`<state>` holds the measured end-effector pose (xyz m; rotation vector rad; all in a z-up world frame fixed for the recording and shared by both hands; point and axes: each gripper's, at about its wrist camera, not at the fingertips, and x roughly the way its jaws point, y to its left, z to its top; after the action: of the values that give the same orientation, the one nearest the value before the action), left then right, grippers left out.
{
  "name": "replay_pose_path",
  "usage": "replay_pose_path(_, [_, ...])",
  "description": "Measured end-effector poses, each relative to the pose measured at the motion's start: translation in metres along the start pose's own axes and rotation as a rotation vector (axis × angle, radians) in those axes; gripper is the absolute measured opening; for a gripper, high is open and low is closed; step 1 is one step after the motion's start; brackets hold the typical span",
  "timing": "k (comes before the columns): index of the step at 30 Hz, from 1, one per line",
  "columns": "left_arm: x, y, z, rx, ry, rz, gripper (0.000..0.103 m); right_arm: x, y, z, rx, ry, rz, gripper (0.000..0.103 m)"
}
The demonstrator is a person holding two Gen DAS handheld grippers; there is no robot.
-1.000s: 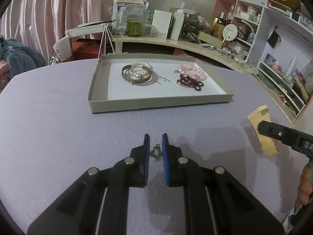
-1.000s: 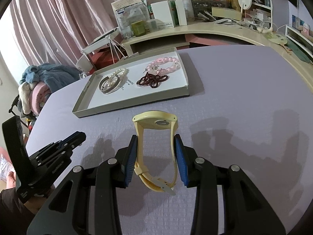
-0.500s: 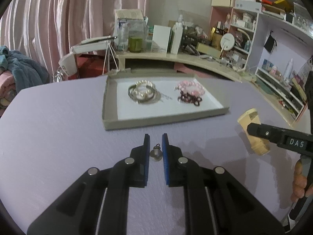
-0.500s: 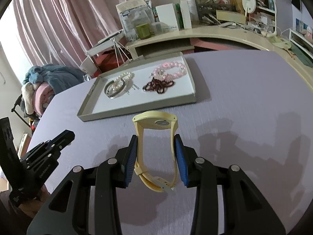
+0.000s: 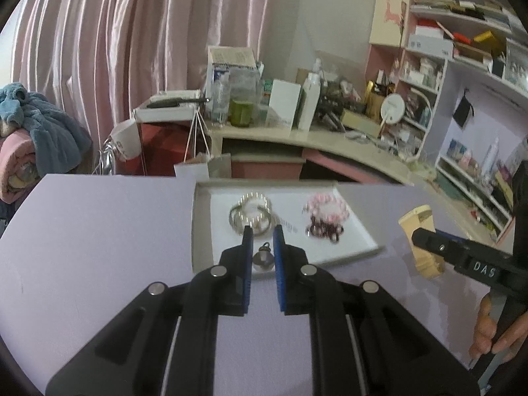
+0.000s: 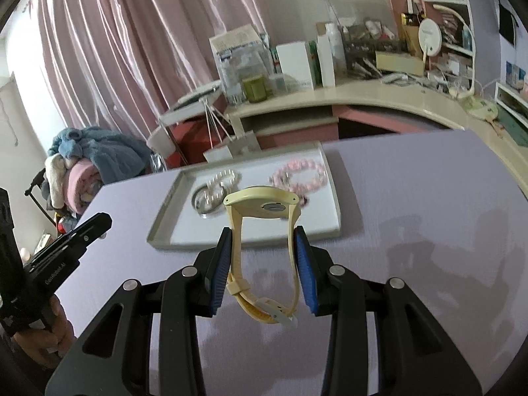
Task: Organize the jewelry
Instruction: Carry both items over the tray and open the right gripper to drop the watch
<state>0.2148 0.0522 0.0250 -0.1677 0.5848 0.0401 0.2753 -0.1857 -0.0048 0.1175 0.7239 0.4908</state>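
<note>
A shallow grey tray (image 5: 194, 231) with a white floor lies on the lilac table. In it are a pearl bracelet with silver bangles (image 5: 252, 213), a pink bead bracelet (image 5: 326, 208) and a dark red one (image 5: 323, 231). My left gripper (image 5: 263, 234) is shut on a small silver pendant (image 5: 263, 260), held in the air just before the tray's near rim. My right gripper (image 6: 263, 241) is shut on a pale yellow watch (image 6: 260, 199) by its strap, face outward, also above the near rim (image 6: 165, 224). The watch hides most of the dark red bracelet in the right wrist view.
A cluttered curved desk (image 5: 297, 135) with boxes and bottles stands behind the table, shelves (image 5: 462, 66) at the right. A pile of blankets (image 5: 39, 138) sits at the far left. A hand (image 5: 491, 330) holds the right gripper's handle at the table's right side.
Both grippers have risen above the table and tipped upward, so the tray now sits right behind their fingertips. The pendant and the watch stay gripped as before.
</note>
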Motion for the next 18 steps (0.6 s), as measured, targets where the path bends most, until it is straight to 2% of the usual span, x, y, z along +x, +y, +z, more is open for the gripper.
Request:
replay_pose_path(10, [0.023, 0.003, 0.047, -0.004, -0.041, 0.017, 0.012, 0.026, 0.009, 0.039, -0.043, -0.043, 0.031, 0.039])
replay_pose_path(18, [0.049, 0.002, 0.059, 0.003, -0.034, 0.013, 0.012, 0.046, 0.009, 0.051, -0.046, -0.029, 0.035, 0.039])
